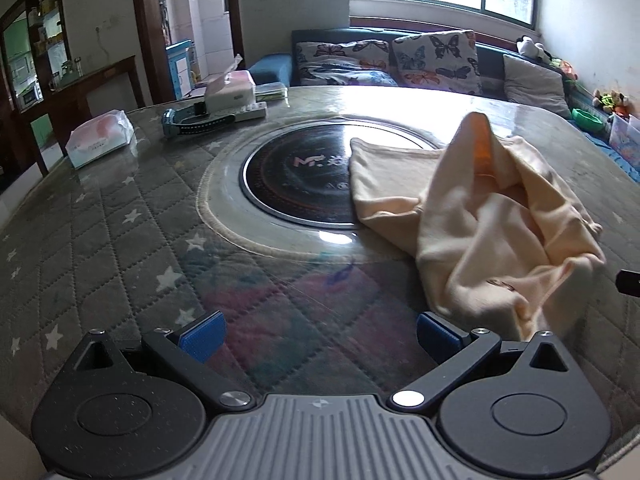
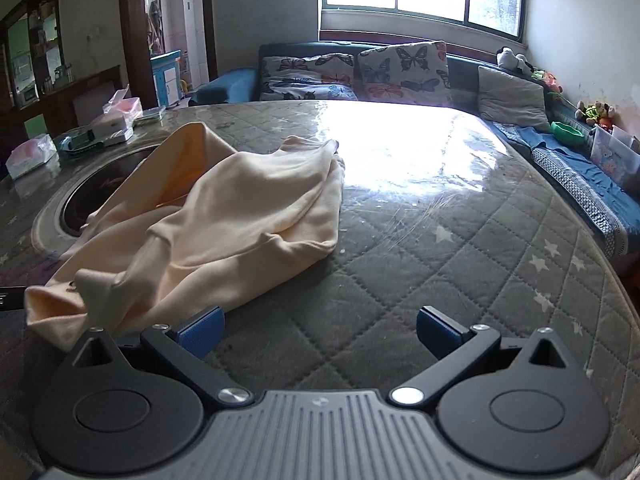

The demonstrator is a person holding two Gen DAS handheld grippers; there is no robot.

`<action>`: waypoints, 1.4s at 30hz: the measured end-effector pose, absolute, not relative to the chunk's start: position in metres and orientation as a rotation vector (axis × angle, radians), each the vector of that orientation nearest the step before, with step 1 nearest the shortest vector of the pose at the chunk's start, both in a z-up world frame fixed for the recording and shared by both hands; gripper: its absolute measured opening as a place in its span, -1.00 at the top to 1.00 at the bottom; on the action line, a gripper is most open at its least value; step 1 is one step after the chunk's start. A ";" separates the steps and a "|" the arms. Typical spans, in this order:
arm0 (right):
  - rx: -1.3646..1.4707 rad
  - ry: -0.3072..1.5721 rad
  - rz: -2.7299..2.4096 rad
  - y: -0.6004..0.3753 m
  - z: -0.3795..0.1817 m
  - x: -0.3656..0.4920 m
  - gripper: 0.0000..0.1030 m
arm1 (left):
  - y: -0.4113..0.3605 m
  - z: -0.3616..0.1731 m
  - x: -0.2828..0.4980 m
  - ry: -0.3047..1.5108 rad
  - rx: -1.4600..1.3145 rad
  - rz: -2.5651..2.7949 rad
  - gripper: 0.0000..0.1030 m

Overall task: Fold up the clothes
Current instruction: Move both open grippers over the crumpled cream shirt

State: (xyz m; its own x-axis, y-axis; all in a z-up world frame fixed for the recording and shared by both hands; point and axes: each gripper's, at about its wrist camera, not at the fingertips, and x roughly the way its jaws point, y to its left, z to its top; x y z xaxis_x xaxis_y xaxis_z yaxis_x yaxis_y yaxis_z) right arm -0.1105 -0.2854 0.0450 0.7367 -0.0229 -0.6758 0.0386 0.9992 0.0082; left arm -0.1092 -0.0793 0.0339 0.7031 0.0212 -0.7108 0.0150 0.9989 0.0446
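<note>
Cream garment lies rumpled and bunched on the bench, ahead-right of the left gripper, ahead-left of the right gripper. Not flat, not neatly folded. Both grippers' fingers spread wide, holding nothing. Risk: layers are heaped, so a pinch may catch several plies or only a loose corner; the bench's glossy cover may let cloth slide when pulled.

Both wrist views look low across the table, probably sharing the garment.
</note>
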 end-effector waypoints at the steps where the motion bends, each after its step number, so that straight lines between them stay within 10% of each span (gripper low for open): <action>1: 0.020 0.741 -0.032 -0.284 0.045 -0.112 -1.00 | -0.081 0.034 -0.111 0.792 0.051 0.000 -1.00; 42: -0.020 0.706 0.032 -0.264 0.052 -0.125 -0.99 | -0.121 0.037 -0.136 0.790 0.136 -0.118 -1.00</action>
State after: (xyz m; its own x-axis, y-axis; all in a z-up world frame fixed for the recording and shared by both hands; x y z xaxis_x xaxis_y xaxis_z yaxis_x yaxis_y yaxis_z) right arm -0.1250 -0.2641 0.0525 0.7603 0.0224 -0.6492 -0.0359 0.9993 -0.0076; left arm -0.1356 -0.1209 0.0372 0.6980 -0.0548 -0.7140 0.1563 0.9847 0.0773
